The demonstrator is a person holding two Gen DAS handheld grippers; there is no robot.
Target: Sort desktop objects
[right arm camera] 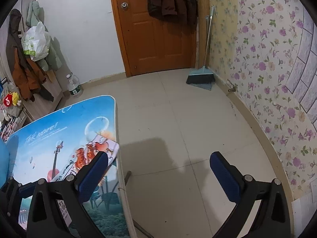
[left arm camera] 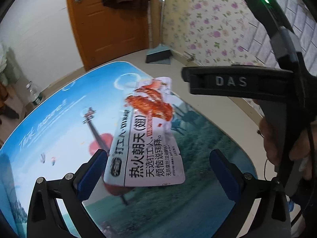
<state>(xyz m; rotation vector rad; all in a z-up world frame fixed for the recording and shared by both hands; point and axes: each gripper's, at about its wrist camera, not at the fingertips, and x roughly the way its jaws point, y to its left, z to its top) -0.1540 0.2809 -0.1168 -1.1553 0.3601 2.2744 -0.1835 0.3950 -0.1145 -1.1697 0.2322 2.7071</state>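
Left wrist view: left tool (left arm camera: 158, 170) released, jaws spread around the snack packet (left arm camera: 147, 138) lying near the tabletop (left arm camera: 49, 119) right edge. Closing off-centre could push it overboard

Right wrist view: right tool (right arm camera: 158, 170) released, empty, beyond that edge over the floor (right arm camera: 178, 119); it could snag the tabletop edge

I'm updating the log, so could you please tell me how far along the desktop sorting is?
Nothing looks sorted yet: no bin or sorted pile is in view. In hand: the left gripper is open around the snack packet lying on the printed table, not closed on it. The right gripper is open and empty, mostly out over the floor. Grasping and placing the packet remain.
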